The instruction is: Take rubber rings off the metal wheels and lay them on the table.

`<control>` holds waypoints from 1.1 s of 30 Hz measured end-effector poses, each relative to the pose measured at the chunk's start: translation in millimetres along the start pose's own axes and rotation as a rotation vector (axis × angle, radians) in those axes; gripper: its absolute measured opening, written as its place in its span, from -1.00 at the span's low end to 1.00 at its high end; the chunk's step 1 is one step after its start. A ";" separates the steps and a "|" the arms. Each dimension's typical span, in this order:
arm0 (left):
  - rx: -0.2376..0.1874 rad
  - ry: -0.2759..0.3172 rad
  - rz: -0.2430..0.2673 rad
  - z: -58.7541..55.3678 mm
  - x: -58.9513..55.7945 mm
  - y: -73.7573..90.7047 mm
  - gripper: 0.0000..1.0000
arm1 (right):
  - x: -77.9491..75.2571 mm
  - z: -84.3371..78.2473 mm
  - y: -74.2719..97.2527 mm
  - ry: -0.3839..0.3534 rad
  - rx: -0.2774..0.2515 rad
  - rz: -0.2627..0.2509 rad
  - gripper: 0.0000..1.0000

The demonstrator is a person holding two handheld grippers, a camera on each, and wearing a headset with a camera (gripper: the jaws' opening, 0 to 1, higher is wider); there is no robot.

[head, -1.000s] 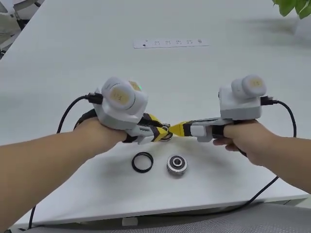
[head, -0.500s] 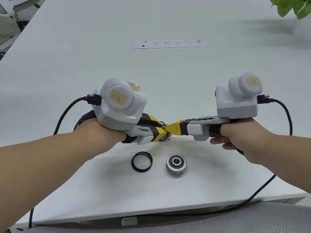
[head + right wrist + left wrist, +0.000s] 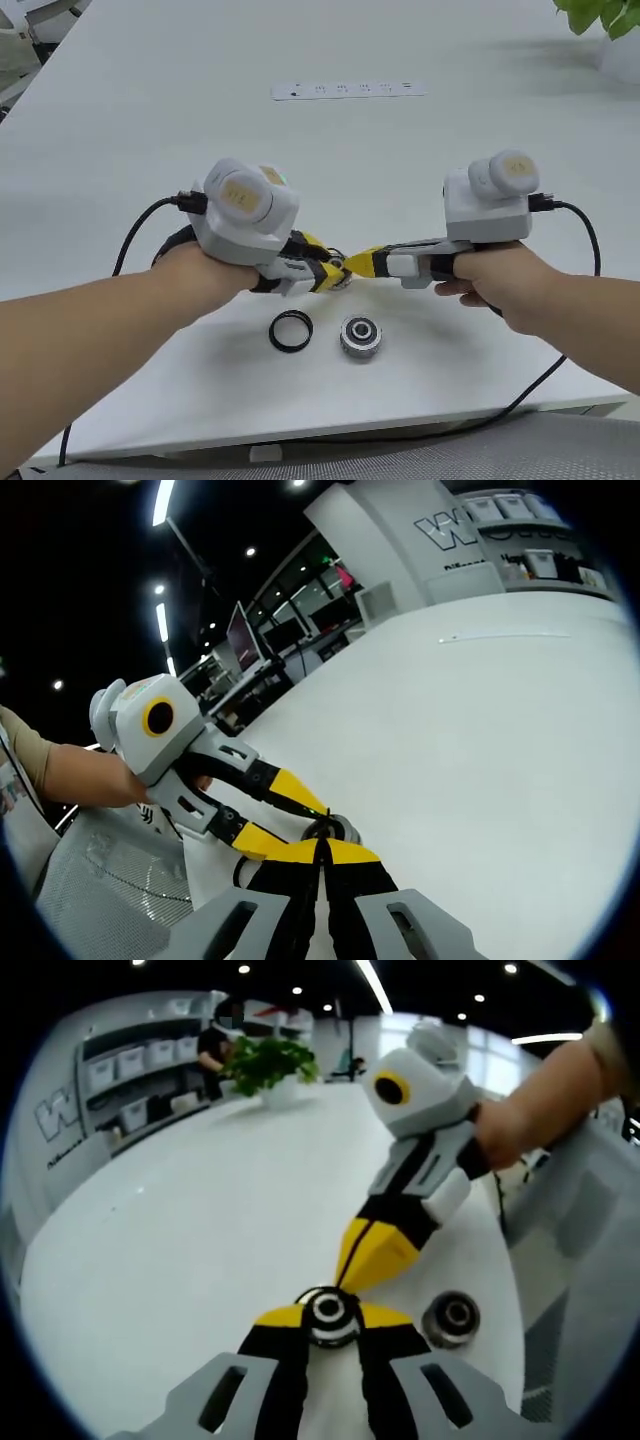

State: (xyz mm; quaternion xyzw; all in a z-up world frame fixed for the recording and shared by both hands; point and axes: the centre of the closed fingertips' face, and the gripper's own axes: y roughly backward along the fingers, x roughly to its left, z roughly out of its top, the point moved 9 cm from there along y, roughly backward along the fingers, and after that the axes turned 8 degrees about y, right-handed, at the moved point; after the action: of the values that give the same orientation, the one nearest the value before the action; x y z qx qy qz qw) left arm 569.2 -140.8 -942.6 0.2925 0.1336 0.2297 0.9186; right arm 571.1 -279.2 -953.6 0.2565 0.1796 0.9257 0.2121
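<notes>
1. Left tongs (image 3: 330, 1322) are narrow, clamped on a wheel (image 3: 328, 1310) held above the worktop (image 3: 200, 120).
2. Right tongs (image 3: 322, 852) have their jaws together, tips at that wheel's rim. Whether they pinch anything there, I cannot tell.
3. Below them on the white worktop lie a loose ring (image 3: 291, 331) and a second wheel (image 3: 360, 336), just beside each other.
4. Farther back are a power strip (image 3: 348, 90) and a plant (image 3: 590, 14). Shelves (image 3: 130, 1070) line the room.

Your head view is bright and even, lit from overhead; the white counter (image 3: 150, 130) looks a little washed out, with only faint, soft shadows lying on it. Both gripper views bulge hard toward their edges, ceiling lights (image 3: 372, 982) flare white, and your left tongs (image 3: 328, 1320) blur close up.
</notes>
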 end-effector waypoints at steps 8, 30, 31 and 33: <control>-0.016 0.022 -0.015 2.0 2.5 8.2 -0.53 | 0.1 1.5 3.8 -0.010 -0.013 -0.002 -1.00; -0.092 0.018 -0.066 5.2 -10.6 46.0 -0.20 | 10.0 9.6 7.7 -0.005 -0.031 0.039 -1.00; -0.096 0.019 -0.068 5.2 -11.3 48.2 -0.19 | 10.9 10.0 7.7 -0.004 -0.031 0.043 -1.00; -0.101 0.019 -0.072 5.1 -12.9 52.2 -0.16 | 12.6 10.7 7.8 -0.005 -0.032 0.048 -1.00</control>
State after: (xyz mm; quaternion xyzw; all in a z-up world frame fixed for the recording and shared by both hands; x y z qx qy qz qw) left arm 542.1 -112.0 -905.9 0.2387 0.1408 0.2058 0.9385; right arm 564.9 -277.2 -936.5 0.2595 0.1582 0.9326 0.1944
